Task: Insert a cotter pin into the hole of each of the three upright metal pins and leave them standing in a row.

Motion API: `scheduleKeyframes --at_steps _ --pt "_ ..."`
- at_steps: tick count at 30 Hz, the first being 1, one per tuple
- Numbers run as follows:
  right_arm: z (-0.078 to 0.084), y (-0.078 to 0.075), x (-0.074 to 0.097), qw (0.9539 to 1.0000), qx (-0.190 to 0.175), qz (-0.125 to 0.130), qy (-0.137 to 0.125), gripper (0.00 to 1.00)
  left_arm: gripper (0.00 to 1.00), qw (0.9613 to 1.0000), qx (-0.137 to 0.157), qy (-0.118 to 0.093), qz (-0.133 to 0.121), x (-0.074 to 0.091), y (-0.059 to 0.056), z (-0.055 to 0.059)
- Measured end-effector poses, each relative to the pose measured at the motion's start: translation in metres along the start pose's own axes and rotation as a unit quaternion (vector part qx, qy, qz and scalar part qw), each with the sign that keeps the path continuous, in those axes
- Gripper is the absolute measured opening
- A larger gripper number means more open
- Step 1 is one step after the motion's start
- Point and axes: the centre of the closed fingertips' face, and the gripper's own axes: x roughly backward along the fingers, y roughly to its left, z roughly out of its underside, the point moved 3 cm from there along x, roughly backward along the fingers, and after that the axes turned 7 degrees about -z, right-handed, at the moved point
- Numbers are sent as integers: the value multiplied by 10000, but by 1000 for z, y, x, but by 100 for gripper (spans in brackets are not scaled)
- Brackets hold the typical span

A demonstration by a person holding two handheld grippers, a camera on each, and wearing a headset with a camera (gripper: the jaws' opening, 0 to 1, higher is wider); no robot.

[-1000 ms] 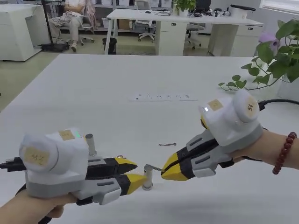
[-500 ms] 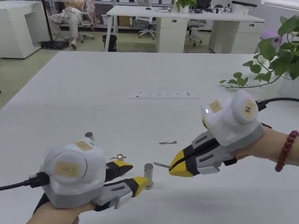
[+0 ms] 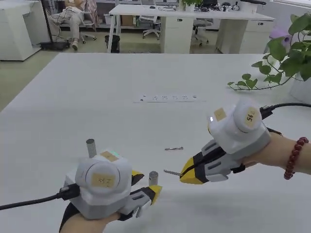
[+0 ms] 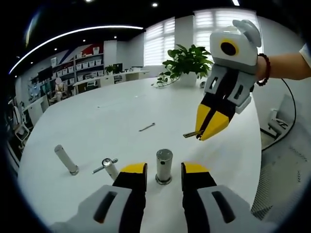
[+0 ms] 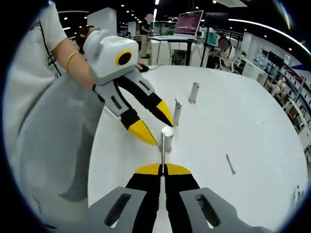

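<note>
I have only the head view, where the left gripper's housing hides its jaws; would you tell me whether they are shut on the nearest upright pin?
Observer: No. The left gripper view shows the left gripper open, a jaw on each side of the nearest pin, with gaps visible.
Operator: Is any pin already fitted?
Observer: Yes, the middle pin carries a fitted cotter pin through its top.
Operator: And the right gripper?
Observer: The right gripper view shows the right gripper shut on a second cotter pin, which points at the nearest pin's top.
</note>
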Motion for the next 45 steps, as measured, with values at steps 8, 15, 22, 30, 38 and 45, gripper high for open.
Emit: scheduleKeyframes --at_steps 8,15,22,30,38,45 --pt "9 -5 0 9997 -121 62 188 3 24 9998 111 111 -121 -6 0 6" --pt "16 -11 -2 9988 -91 169 451 3 17 9997 7 142 -175 -12 -2 6" --pt "18 -12 -4 9984 -61 133 538 3 12 9997 -169 132 -130 -13 -3 6" --pt "23 -15 -6 9979 -48 110 635 3 12 9990 -370 77 221 -13 -2 6" --pt "20 -15 -9 9971 141 -29 743 3 11 9939 -780 57 775 -12 -2 6" --pt "15 -14 -15 9951 411 -202 877 3 11 9903 -866 12 1085 -13 0 7"
